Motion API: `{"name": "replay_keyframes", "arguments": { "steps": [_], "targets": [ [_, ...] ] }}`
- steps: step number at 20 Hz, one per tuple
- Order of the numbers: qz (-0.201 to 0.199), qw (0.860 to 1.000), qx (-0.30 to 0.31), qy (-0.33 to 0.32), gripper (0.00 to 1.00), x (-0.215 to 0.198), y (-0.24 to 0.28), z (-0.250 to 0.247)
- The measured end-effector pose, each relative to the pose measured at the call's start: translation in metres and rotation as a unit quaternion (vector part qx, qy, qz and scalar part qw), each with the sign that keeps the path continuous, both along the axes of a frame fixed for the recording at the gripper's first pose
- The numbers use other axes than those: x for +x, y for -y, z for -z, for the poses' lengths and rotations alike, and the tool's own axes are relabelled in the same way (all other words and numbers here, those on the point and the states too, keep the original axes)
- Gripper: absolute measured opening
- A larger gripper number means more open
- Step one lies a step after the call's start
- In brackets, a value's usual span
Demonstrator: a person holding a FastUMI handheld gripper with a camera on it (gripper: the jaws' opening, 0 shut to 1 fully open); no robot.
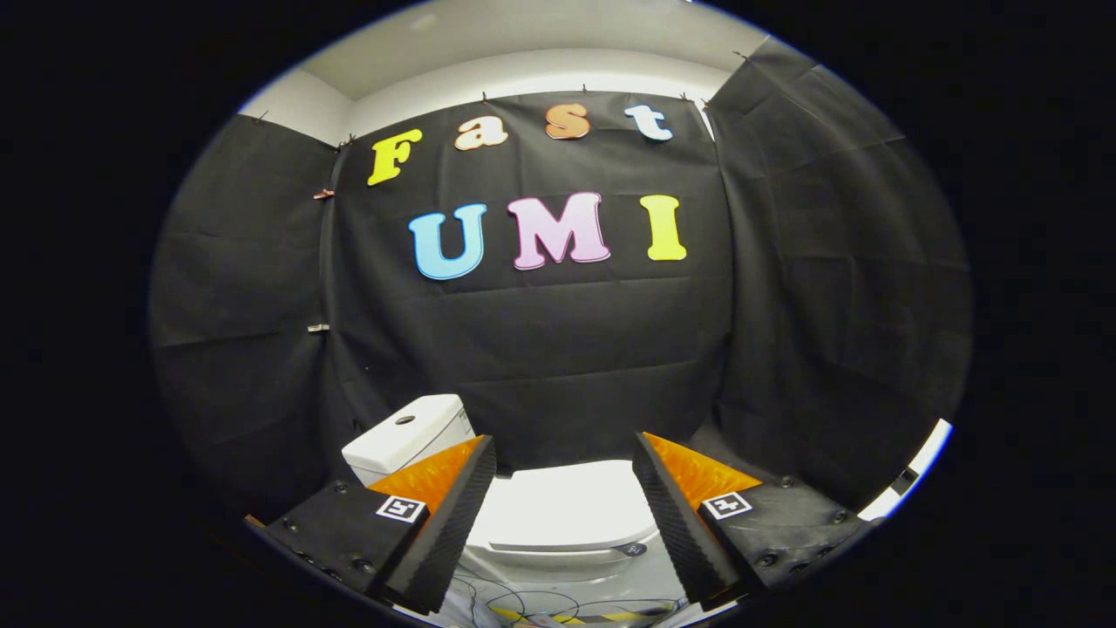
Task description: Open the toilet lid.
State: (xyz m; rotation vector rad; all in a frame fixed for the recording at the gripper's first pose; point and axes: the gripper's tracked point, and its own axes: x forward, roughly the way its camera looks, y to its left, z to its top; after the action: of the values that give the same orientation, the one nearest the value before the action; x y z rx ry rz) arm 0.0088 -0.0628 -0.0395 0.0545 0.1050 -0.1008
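claw [564, 453] spread, holding nothing | toilet lid [562, 506] down, below and ahead between my fingers | its front edge faces me; I'd drop toward it

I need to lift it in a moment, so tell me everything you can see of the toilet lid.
The toilet lid is white and smooth, plastic by the look of it, and brightly lit. It lies down flat, closed over the bowl, its rounded front edge facing the gripper. It shows in the gap between the two open fingers, beyond and below them; nothing touches it. Behind it, off to one side, stands the white cistern against the black cloth wall. Cables lie on the floor in front.
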Motion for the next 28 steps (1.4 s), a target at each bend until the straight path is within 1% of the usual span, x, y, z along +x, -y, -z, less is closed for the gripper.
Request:
{"name": "replay_keyframes", "arguments": {
  "steps": [4,6,9,11,15,20,22,28],
  "targets": [
    [0.027,0.999,0.036,-0.025,0.99,0.015,0.039,0.032],
    [0.045,0.996,0.06,-0.042,0.98,0.022,0.063,0.053],
    [0.061,0.991,0.098,-0.069,0.98,0.035,0.092,0.092],
    [0.067,0.985,0.132,-0.093,0.98,0.044,0.109,0.122],
    [0.081,0.968,0.194,-0.136,0.98,0.062,0.134,0.18],
    [0.078,0.942,0.277,-0.171,0.98,0.093,0.144,0.245],
    [0.077,0.932,0.307,-0.175,0.98,0.097,0.15,0.267],
    [0.09,0.893,0.391,-0.202,0.98,0.11,0.165,0.339]
  ]
}}
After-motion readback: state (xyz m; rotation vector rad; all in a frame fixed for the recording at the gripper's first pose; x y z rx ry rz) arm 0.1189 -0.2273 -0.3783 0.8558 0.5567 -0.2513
